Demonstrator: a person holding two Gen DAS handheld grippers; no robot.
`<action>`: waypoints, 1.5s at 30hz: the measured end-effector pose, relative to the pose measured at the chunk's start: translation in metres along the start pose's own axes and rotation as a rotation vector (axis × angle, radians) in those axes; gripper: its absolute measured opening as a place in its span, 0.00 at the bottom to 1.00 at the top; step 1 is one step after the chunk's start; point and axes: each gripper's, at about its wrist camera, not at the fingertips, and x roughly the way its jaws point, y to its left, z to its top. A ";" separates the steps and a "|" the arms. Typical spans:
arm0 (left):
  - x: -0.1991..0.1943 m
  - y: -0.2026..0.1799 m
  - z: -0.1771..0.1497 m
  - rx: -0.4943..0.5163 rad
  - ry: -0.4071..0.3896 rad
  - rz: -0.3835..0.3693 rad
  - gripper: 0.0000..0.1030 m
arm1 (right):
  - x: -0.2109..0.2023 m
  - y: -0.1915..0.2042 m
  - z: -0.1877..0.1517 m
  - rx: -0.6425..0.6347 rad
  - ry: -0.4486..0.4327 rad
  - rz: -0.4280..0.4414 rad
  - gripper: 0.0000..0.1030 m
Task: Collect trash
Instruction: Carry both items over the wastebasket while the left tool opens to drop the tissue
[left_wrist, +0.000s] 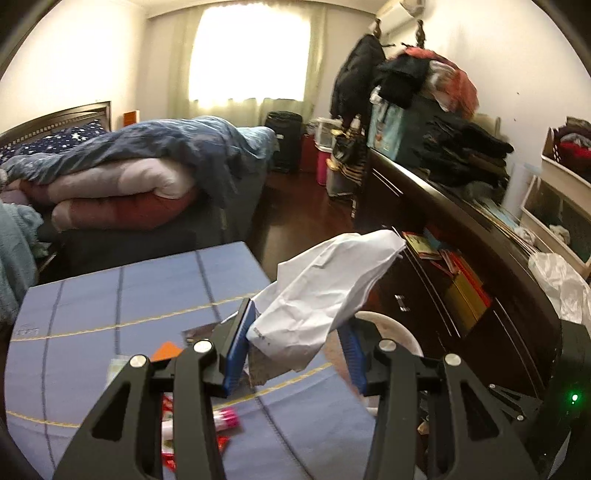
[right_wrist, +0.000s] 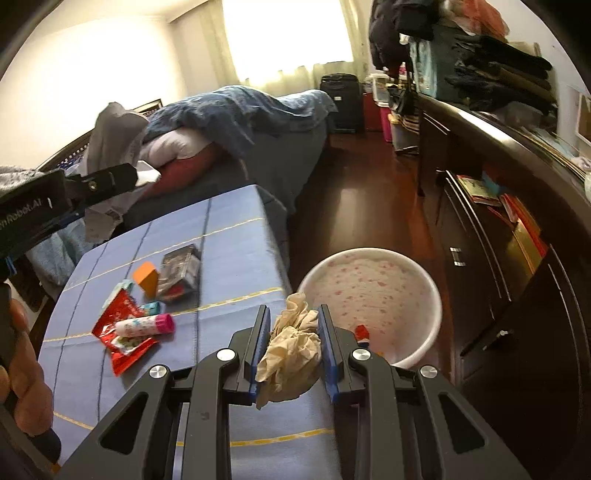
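My left gripper (left_wrist: 295, 325) is shut on a crumpled white paper sheet (left_wrist: 325, 288) and holds it above the table's right edge; it also shows in the right wrist view (right_wrist: 110, 155). My right gripper (right_wrist: 291, 325) is shut on a crumpled beige paper ball (right_wrist: 291, 354) just above the blue table (right_wrist: 229, 236), beside the white bin (right_wrist: 436, 302) on the floor. On the table lie a red wrapper (right_wrist: 122, 332), a pink-capped white tube (right_wrist: 144, 326), an orange block (right_wrist: 146, 278) and a grey packet (right_wrist: 179, 271).
A bed with piled blankets (left_wrist: 147, 173) stands behind the table. A dark dresser (right_wrist: 517, 236) piled with clothes runs along the right. Dark wood floor (right_wrist: 362, 206) lies between them. A small red-and-blue scrap (right_wrist: 362, 334) sits at the bin's near rim.
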 end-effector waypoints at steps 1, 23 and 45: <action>0.005 -0.004 0.000 0.005 0.004 -0.006 0.44 | 0.001 -0.004 0.000 0.003 -0.001 -0.006 0.25; 0.116 -0.076 -0.018 0.099 0.156 -0.126 0.44 | 0.060 -0.090 0.012 0.130 0.042 -0.097 0.25; 0.180 -0.083 -0.034 0.093 0.247 -0.128 0.50 | 0.122 -0.109 0.015 0.131 0.089 -0.120 0.34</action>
